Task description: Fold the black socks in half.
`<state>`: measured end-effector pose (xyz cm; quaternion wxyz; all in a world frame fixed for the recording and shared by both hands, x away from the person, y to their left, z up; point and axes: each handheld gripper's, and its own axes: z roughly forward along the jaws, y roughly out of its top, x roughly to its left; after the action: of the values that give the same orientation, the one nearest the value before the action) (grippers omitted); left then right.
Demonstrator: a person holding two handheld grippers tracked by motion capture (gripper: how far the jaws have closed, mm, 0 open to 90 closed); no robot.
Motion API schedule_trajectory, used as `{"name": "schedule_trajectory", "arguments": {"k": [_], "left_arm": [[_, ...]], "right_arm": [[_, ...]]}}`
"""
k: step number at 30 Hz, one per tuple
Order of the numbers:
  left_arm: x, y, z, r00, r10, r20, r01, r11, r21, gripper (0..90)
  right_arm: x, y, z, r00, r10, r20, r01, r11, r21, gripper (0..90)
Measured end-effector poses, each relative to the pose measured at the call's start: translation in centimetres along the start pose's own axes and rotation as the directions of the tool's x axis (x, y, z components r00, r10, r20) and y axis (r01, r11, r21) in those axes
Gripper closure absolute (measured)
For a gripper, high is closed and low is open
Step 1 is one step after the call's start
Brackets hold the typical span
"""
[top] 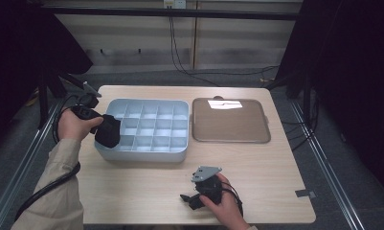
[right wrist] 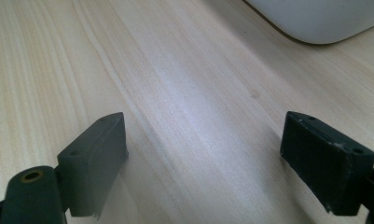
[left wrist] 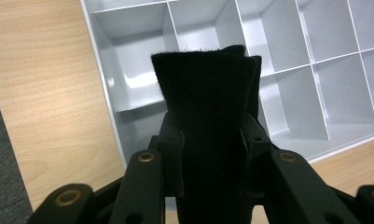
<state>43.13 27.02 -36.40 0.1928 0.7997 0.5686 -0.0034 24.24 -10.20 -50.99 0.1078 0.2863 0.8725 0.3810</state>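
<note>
A folded black cloth [left wrist: 208, 93] stands up between the jaws of my left gripper [left wrist: 211, 140], which is shut on it. In the high view that cloth [top: 108, 130] hangs over the left edge of the pale grey divided box [top: 146, 152], held by my left gripper [top: 101, 125]. In the left gripper view the compartments of the divided box [left wrist: 287, 56] under and around the cloth hold nothing. My right gripper [top: 188, 199] rests low on the wooden table [top: 256, 182] near its front edge. In its own view my right gripper [right wrist: 203, 158] stands open with bare wood between the jaws.
A shallow brown tray [top: 230, 120] lies right of the box. A corner of the box [right wrist: 315, 18] shows beyond the right gripper. Cables run along the floor behind the table, and metal rails flank it on both sides.
</note>
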Motion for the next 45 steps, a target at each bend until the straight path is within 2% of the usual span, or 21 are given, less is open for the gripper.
{"name": "schedule_trajectory", "arguments": {"k": [6,16,22,34,45], "left_arm": [[0.4,-0.1,0.4,1.0000,-0.008,-0.003,0.008,1.0000,0.001,67.8],[0.6,-0.1,0.9,0.9991,0.000,-0.041,0.000,1.0000,0.008,67.8],[0.8,-0.3,1.5,0.9991,-0.011,-0.041,0.012,0.9997,0.020,67.7],[1.1,-0.5,2.4,0.9970,0.010,-0.077,-0.006,0.9983,0.058,67.7],[0.8,-0.5,3.4,0.9929,0.021,-0.117,-0.011,0.9966,0.081,67.8]], "right_arm": [[0.0,0.0,0.0,1.0000,0.000,0.000,0.000,1.0000,0.000,14.0],[0.0,0.0,0.0,1.0000,0.000,-0.001,0.000,1.0000,0.000,14.0],[0.0,0.0,0.0,1.0000,0.000,-0.001,0.000,1.0000,0.000,14.0],[0.0,0.0,0.0,1.0000,0.001,-0.001,-0.001,1.0000,0.000,14.0],[0.0,0.0,0.0,1.0000,0.001,-0.001,-0.001,1.0000,0.000,14.1]]}}
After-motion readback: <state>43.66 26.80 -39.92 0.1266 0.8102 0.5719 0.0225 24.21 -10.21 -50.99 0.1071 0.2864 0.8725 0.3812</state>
